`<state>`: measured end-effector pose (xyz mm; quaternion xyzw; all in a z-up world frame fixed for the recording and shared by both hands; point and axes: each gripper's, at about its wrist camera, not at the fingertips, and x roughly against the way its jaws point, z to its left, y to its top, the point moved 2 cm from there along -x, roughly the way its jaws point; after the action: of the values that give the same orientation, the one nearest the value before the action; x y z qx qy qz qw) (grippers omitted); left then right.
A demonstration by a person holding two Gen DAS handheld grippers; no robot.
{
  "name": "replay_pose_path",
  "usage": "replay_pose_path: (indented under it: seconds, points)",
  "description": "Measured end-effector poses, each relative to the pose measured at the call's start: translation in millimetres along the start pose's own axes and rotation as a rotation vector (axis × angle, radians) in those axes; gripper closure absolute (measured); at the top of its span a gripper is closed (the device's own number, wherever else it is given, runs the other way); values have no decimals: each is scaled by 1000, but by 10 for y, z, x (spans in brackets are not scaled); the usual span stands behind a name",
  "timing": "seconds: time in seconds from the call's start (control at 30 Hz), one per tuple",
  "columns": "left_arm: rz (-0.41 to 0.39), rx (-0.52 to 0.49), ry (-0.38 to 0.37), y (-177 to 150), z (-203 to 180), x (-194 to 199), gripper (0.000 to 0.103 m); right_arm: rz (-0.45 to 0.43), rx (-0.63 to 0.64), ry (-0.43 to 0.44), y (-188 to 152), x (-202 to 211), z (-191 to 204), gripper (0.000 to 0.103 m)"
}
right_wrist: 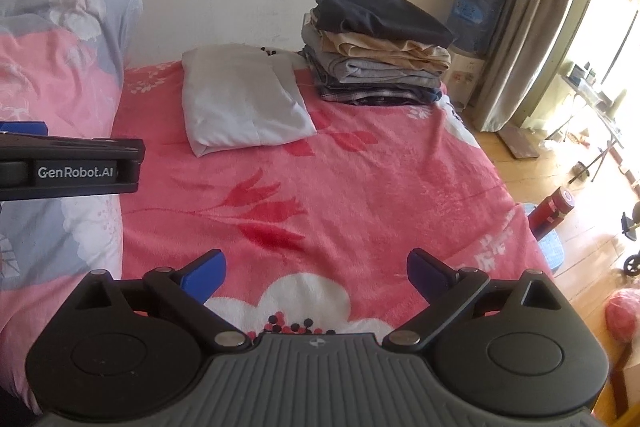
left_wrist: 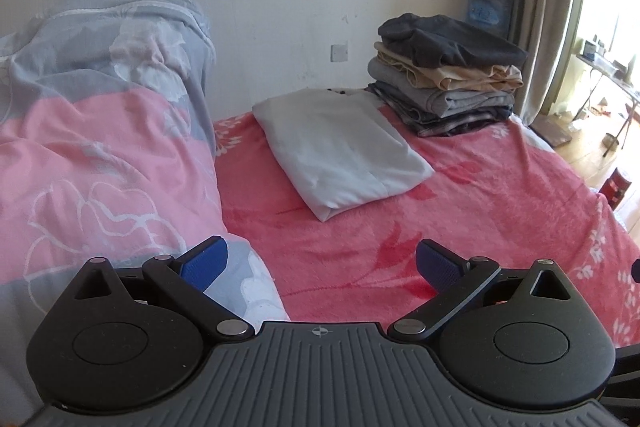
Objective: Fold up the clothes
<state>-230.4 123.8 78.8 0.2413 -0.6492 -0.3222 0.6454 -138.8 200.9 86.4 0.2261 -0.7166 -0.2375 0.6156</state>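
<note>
Pink bedding lies under both your tools: left tool (left_wrist: 320,265) spread wide, gripping nothing; right tool (right_wrist: 316,275) likewise agape and empty. Ahead lies the folded white garment (right_wrist: 244,99); right of it, the stack of folded clothes (right_wrist: 380,47).

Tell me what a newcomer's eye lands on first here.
The pink floral blanket covering the bed, then the stack of folded clothes at its far edge by the wall. Beside that stack lies a folded pale grey garment; both grippers hover open and empty in the foreground.
</note>
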Motion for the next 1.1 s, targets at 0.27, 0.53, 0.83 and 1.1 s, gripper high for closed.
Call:
replay_pose_path:
  seconds: [0.27,0.53,0.83,1.1]
  points:
    - [-12,-22,-4,-7,-40,29,1,-8,20,4,12,15,37,4]
    - [-24,-33,-2,-12,-68,55,1,4,12,-1,4,1,29,4]
    - [-26,-27,-1,-24,-73,62,1,17,4,-4,-13,-11,13,4]
    - [-23,-24,-2,-28,-61,61,1,24,7,-9,-21,-19,18,4]
